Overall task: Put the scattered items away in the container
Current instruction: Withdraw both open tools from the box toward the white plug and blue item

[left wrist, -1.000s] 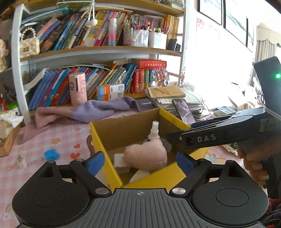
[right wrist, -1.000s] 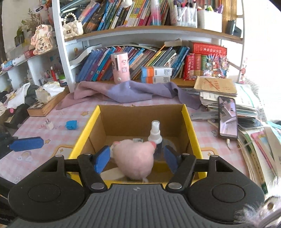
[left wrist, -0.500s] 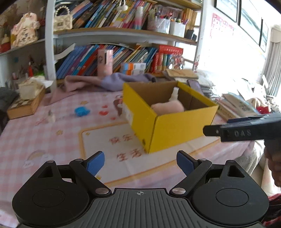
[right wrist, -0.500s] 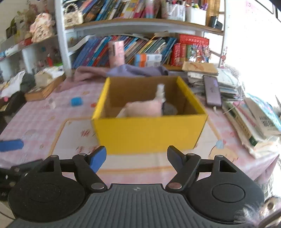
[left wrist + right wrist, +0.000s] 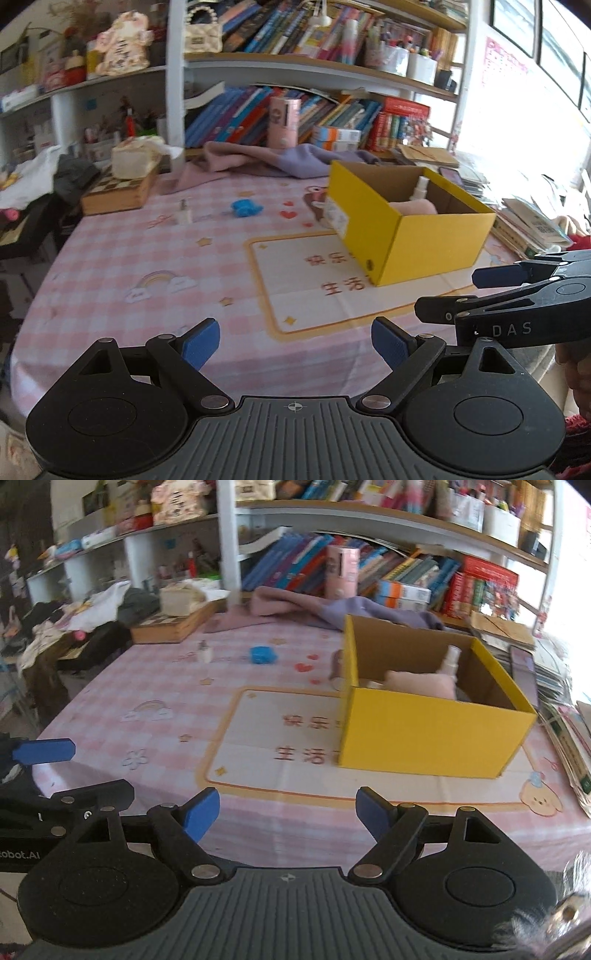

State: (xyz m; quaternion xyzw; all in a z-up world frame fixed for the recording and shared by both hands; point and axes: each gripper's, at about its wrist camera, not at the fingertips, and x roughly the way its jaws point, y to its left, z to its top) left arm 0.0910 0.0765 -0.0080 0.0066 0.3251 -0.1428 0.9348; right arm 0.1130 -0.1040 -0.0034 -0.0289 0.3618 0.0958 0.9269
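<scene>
Left gripper [image 5: 294, 343] hanging wide, empty; right gripper [image 5: 283, 816] opening, nothing btwn jaws. Blue toy [image 5: 262, 654] and white plug [image 5: 204, 652] lying left of yellow box [image 5: 424, 731]: prob. light, rigid; pinch across sides.

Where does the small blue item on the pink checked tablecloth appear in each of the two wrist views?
Left wrist view: the small blue item lies upper centre, left of the yellow box.
Right wrist view: the small blue item lies upper centre-left, again left of the yellow box.
Shared landmark: the white plug lies just left of it.
</scene>
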